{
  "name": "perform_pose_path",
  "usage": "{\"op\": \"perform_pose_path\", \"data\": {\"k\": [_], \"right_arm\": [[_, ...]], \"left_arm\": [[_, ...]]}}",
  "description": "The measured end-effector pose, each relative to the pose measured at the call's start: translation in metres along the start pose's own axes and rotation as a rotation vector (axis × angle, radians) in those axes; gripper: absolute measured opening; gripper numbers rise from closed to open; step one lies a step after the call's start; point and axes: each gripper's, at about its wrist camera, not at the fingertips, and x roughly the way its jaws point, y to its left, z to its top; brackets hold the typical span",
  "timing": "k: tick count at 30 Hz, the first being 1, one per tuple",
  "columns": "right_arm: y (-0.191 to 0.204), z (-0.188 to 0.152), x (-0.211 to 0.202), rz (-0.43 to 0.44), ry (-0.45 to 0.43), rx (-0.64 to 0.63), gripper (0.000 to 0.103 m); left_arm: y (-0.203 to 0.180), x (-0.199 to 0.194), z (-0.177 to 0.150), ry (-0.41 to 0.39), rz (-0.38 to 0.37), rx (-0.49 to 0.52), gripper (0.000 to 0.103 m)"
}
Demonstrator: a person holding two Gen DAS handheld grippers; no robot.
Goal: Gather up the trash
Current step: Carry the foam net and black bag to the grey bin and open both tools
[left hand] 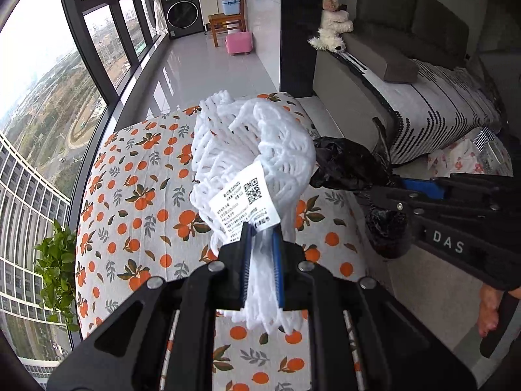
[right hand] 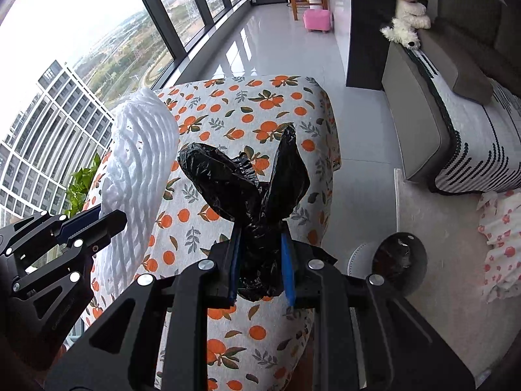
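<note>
My left gripper (left hand: 262,238) is shut on a white foam net (left hand: 247,150) with a printed label, held up above an orange-patterned tablecloth (left hand: 136,195). My right gripper (right hand: 260,244) is shut on a crumpled black plastic bag (right hand: 247,179), also lifted over the cloth. In the left wrist view the right gripper (left hand: 384,192) comes in from the right with the black bag (left hand: 345,163). The right wrist view shows the left gripper (right hand: 107,224) at the left, against the white net (right hand: 140,150).
A round bin lined with black plastic (right hand: 399,264) stands on the floor right of the table. A bed with a striped cover (right hand: 472,150) lies further right. A potted plant (left hand: 58,270) is by the window. A person's bare foot (left hand: 488,312) is on the floor.
</note>
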Motion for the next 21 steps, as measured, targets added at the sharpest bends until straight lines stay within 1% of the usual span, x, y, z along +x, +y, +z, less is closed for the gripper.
{"op": "perform_pose_path", "data": {"k": [5,7,10,13,16,19,21], "right_arm": [[-0.050,-0.017,-0.013,-0.011,-0.005,0.050,0.020],[-0.079,-0.028,-0.016,-0.011,-0.004,0.079,0.020],[-0.133,-0.045,-0.012,-0.011,0.010,0.117,0.020],[-0.196,-0.064,0.000,-0.042,0.034,0.128,0.020],[-0.263,-0.085,0.019,-0.086,0.064,0.150,0.020],[-0.329,-0.106,0.048,-0.121,0.100,0.196,0.020],[-0.363,-0.118,0.070,-0.131,0.103,0.237,0.020]], "left_arm": [[-0.054,0.002,-0.002,0.007,-0.002,0.023,0.013],[-0.083,0.009,-0.002,0.018,-0.008,0.027,0.013],[-0.133,0.030,-0.003,0.043,-0.012,0.031,0.013],[-0.184,0.063,-0.008,0.082,-0.027,0.017,0.013],[-0.234,0.107,-0.017,0.125,-0.045,0.004,0.013],[-0.277,0.157,-0.029,0.164,-0.063,-0.015,0.013],[-0.300,0.190,-0.039,0.187,-0.067,-0.019,0.013]]}}
